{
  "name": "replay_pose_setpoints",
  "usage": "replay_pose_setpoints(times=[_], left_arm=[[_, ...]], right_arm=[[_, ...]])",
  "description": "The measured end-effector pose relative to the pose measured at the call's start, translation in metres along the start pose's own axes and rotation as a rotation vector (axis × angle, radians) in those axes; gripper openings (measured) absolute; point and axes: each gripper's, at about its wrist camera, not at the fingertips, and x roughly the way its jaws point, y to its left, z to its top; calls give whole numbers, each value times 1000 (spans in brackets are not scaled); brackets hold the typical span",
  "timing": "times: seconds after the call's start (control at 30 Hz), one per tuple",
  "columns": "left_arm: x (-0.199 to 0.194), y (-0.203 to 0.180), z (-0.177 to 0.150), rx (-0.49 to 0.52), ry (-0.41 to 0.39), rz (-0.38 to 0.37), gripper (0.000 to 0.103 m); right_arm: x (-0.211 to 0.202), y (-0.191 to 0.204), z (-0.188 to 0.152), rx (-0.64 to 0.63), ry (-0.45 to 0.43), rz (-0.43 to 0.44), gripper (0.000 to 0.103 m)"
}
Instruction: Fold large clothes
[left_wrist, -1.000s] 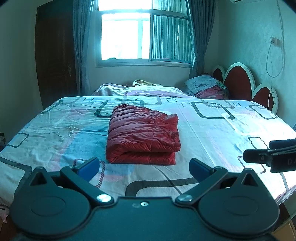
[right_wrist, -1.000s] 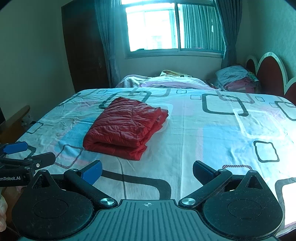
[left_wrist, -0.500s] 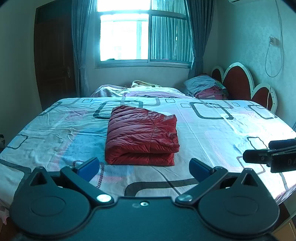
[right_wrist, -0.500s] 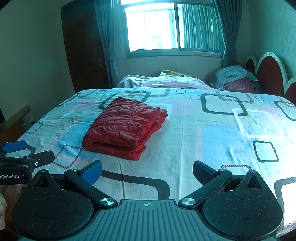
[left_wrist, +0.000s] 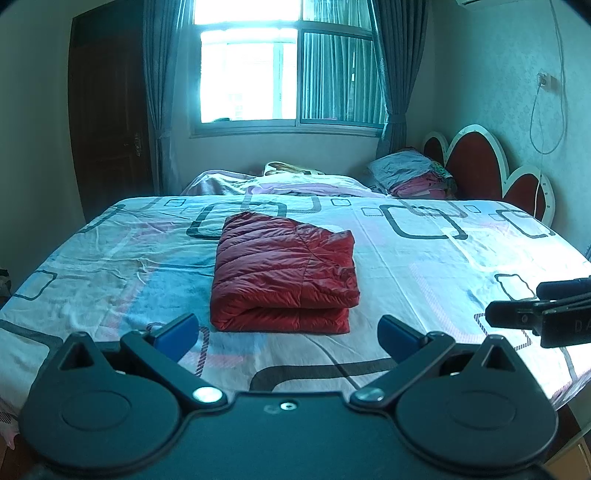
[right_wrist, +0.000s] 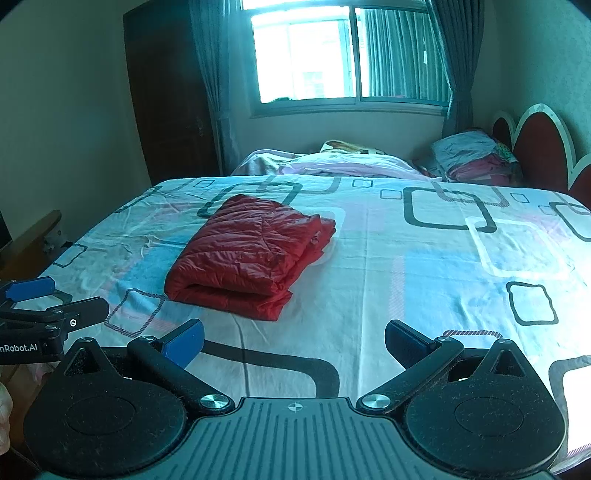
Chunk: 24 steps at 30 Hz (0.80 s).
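A red quilted jacket lies folded in a thick rectangle on the patterned bedsheet; it also shows in the right wrist view. My left gripper is open and empty, held near the bed's front edge, short of the jacket. My right gripper is open and empty, also at the front edge, to the right of the jacket. The right gripper shows at the right edge of the left wrist view. The left gripper shows at the left edge of the right wrist view.
A pile of folded clothes and rumpled bedding lie at the far side. A red and white headboard stands at the right. A dark wardrobe and a curtained window are behind.
Both grippers stay open near the bed's front edge. The left wrist view has tilted up slightly. The jacket has not moved.
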Motion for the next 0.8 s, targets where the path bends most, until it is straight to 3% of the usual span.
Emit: replay_pose_setpoints(times=[0.8], left_arm=[[2,-1,1,21,-14,0,103]], right_arm=[[1,-4,2,-8,-6,11,103]])
